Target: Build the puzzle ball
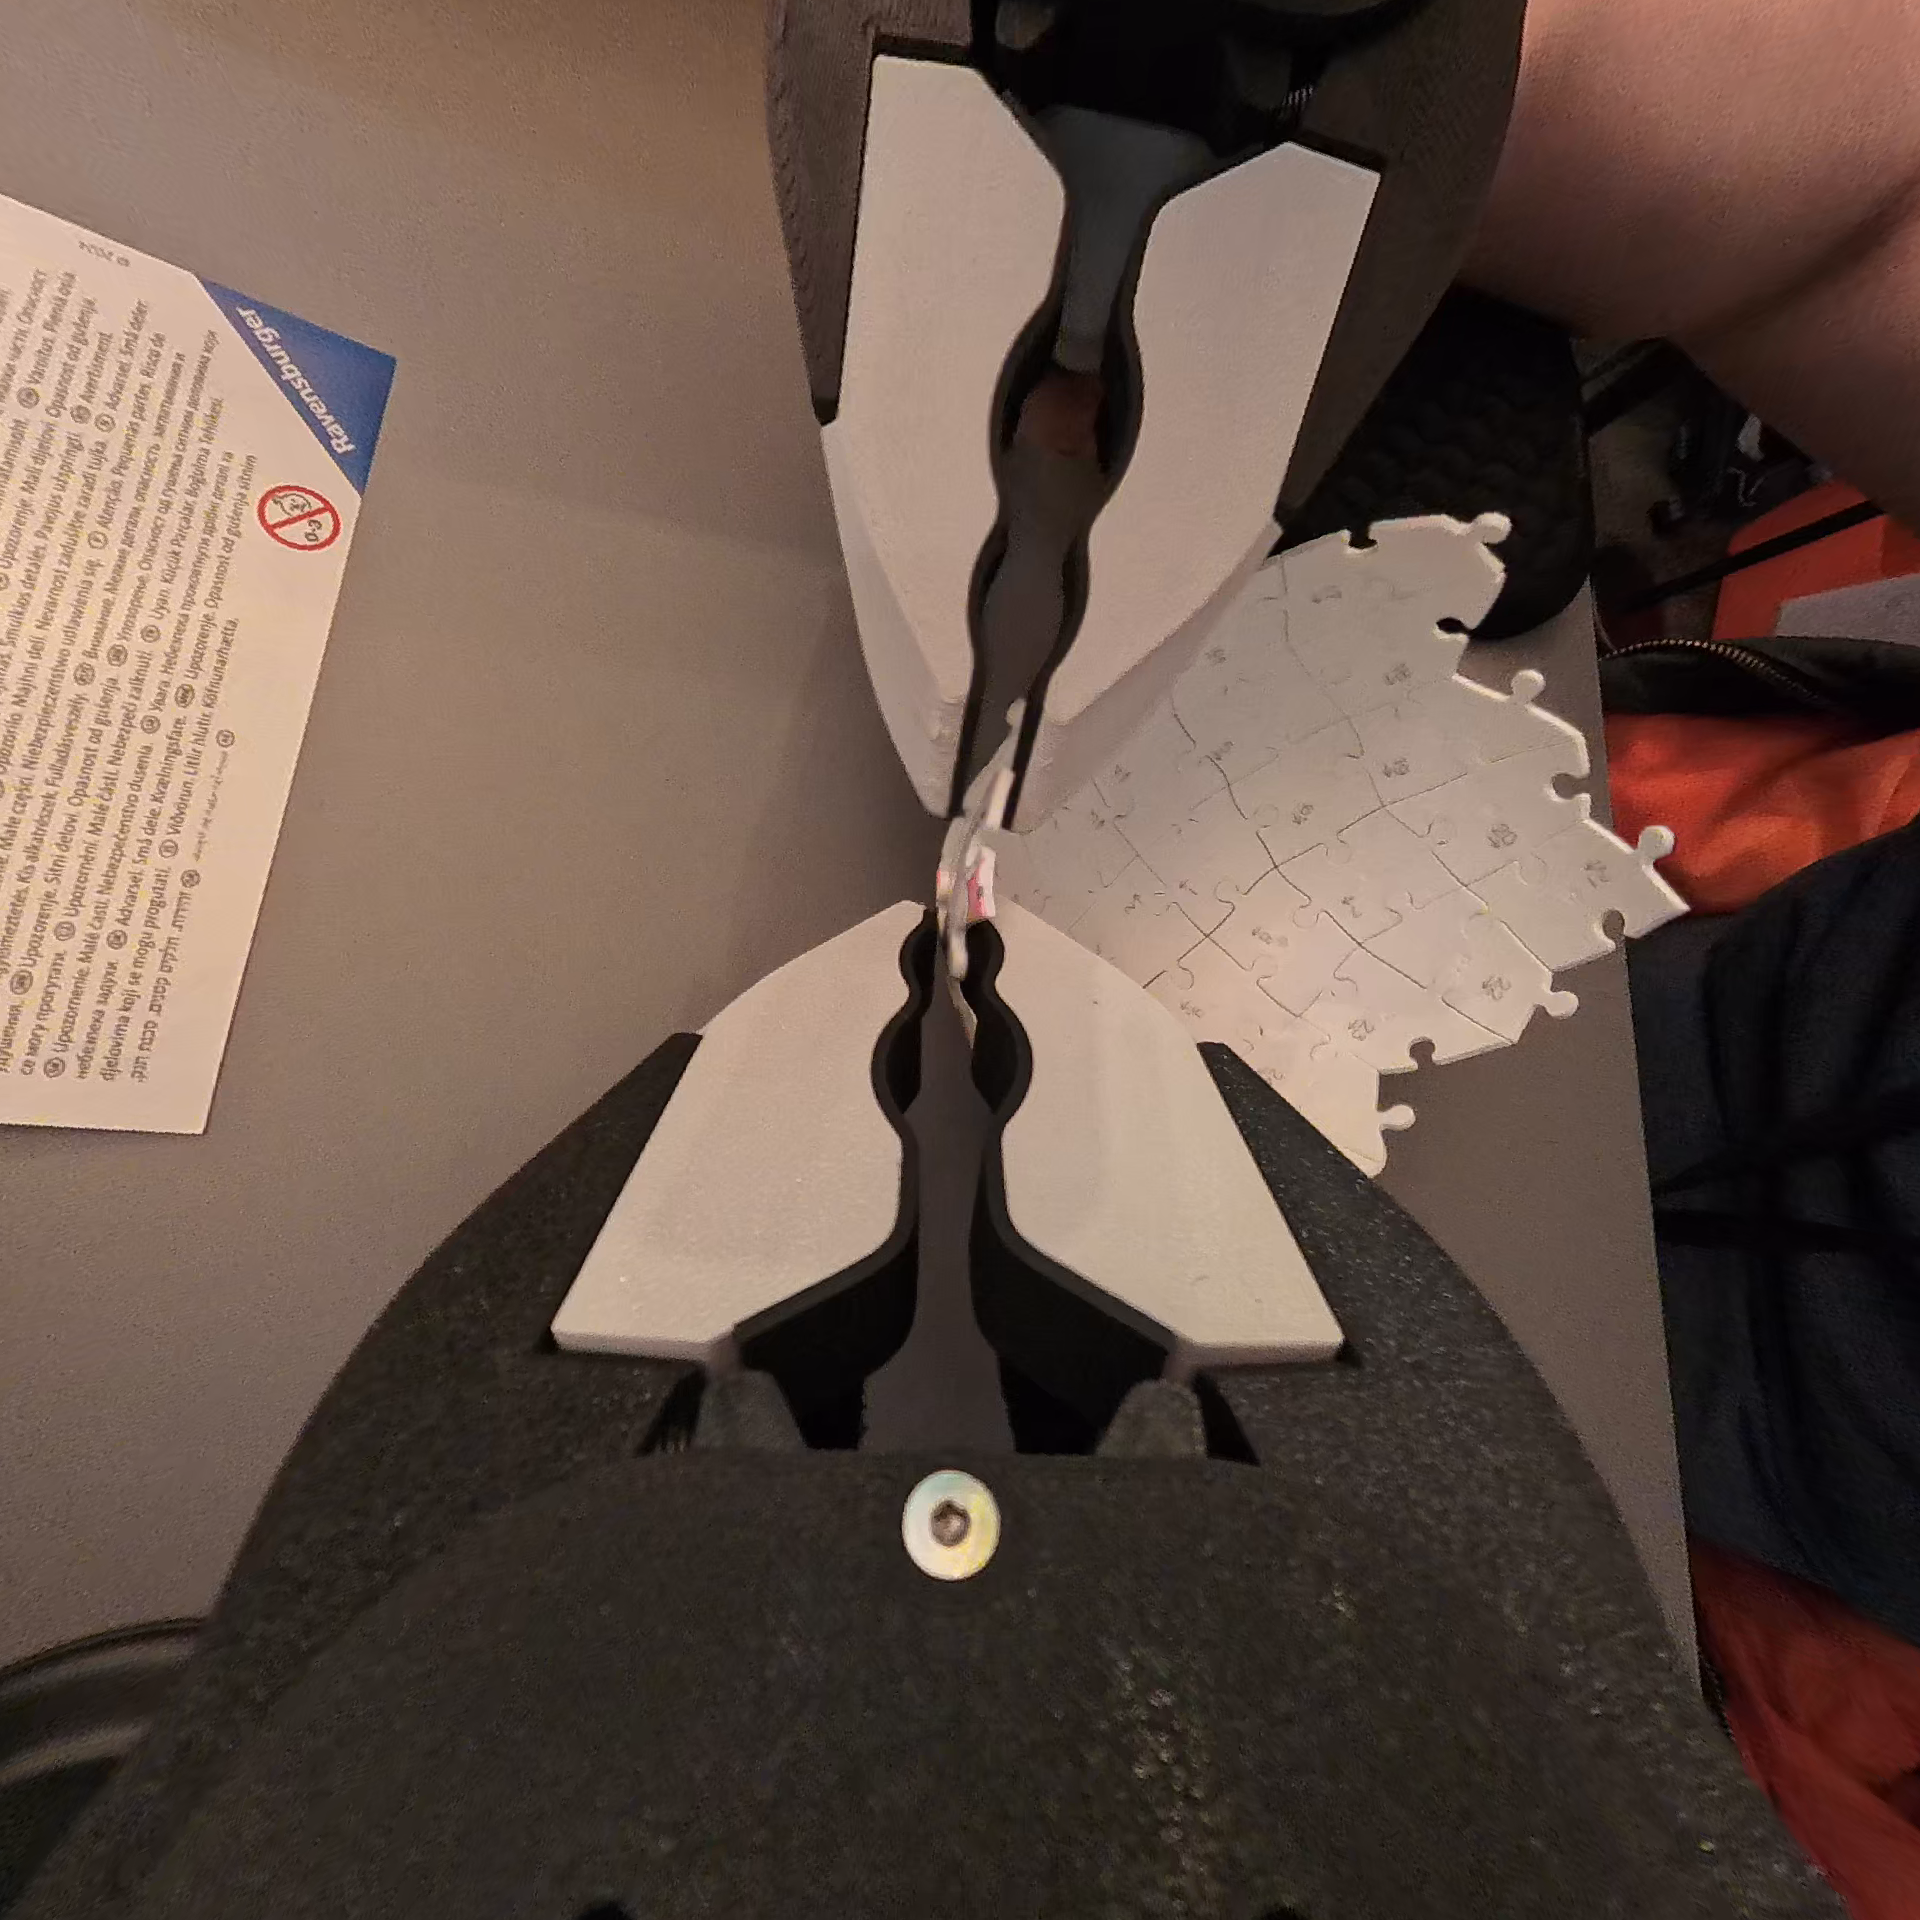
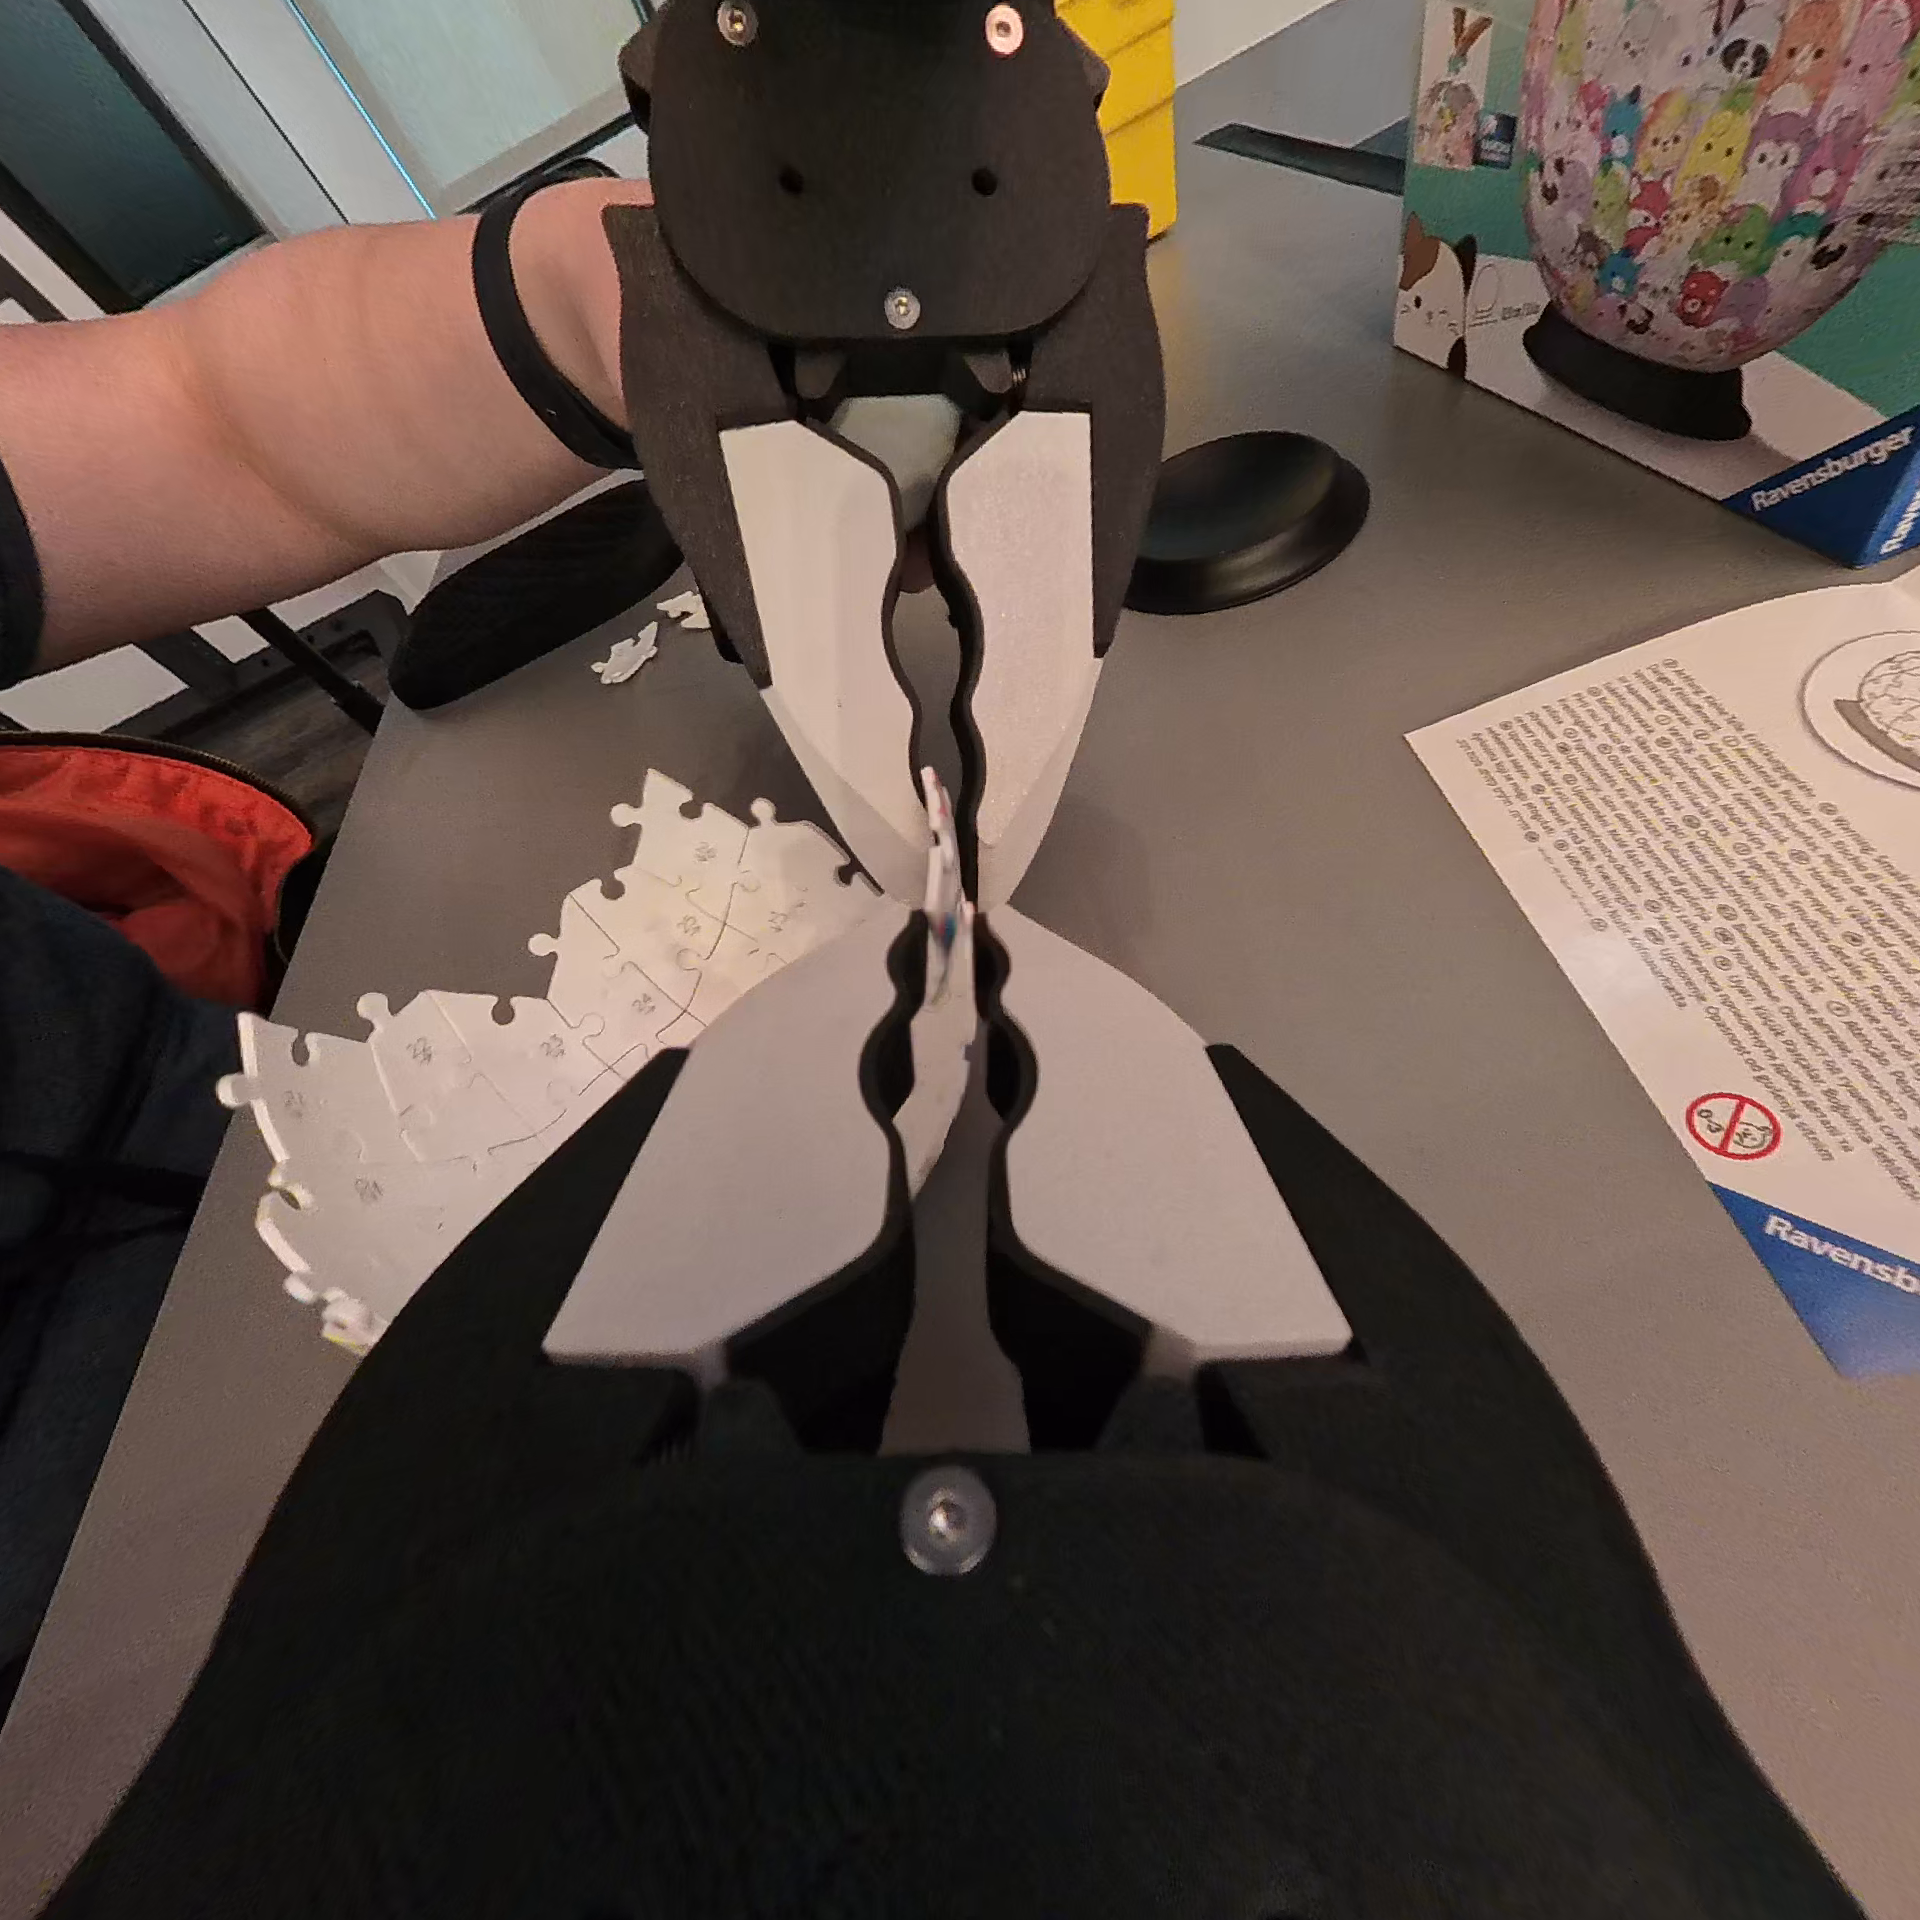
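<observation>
Tip to tip above the grey table (image 1: 623,1195), the left gripper (image 1: 951,940) pinches the assembled puzzle shell (image 1: 1382,831) by its rim while the right gripper (image 2: 951,935) nips a loose piece (image 2: 940,831) against that edge; the leaflet (image 1: 156,644) lies well clear.

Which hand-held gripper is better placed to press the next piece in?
Left hand-held gripper, probably: it pinches the loose puzzle piece at the edge of the assembled ball section, which the right hand-held gripper steadies.
</observation>
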Demonstrator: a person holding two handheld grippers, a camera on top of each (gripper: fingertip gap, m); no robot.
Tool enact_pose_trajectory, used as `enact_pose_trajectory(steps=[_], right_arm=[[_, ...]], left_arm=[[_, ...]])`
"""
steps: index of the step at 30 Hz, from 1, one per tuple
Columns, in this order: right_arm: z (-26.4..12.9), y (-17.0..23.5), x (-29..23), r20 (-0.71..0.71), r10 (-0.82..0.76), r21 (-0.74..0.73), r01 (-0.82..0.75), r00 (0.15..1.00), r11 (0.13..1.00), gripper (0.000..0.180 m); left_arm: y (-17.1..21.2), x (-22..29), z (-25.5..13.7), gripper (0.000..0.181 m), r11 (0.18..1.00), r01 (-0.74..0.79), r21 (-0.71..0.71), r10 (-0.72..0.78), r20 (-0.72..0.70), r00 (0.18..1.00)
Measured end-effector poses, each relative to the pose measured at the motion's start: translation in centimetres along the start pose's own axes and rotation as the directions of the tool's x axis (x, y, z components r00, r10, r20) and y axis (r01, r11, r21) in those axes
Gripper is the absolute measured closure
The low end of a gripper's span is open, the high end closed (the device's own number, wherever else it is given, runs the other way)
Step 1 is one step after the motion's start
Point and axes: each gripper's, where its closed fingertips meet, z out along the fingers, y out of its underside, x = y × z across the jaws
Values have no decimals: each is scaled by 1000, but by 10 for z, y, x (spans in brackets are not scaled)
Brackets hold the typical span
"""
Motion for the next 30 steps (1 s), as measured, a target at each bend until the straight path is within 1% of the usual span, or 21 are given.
enact_pose_trajectory(steps=[2, 10, 14, 16, 19, 22, 30], right_arm=[[0, 2, 3, -20, -3, -11, 3, 1000, 1000, 165], [-3, -1, 3, -34, -74, -66, 72, 997, 995, 166], [-1, 4, 2, -35, -107, -133, 101, 994, 986, 176], [0, 5, 4, -57, -113, -139, 104, 992, 985, 177], [2, 8, 4, -50, -85, -145, 77, 995, 986, 177], [3, 9, 5, -47, -44, -122, 38, 998, 992, 177], [0, 6, 2, -18, 9, -77, -10, 1000, 997, 177]], left_arm=[[0, 1, 0, 177, 1000, -4, -1, 4, -2, 1000], [-1, 0, 2, 177, 1000, -14, -13, 14, -1, 1000], [-2, 1, 2, 177, 1000, -17, -12, 17, -7, 1000], [0, 0, 3, 176, 1000, -20, -21, 20, -3, 1000], [4, 2, 5, 169, 999, -6, -41, 5, -27, 1000], [11, 2, 7, 163, 997, -14, -82, 13, -18, 1000], [13, 0, -1, 164, 998, 6, -69, -7, -1, 1000]])
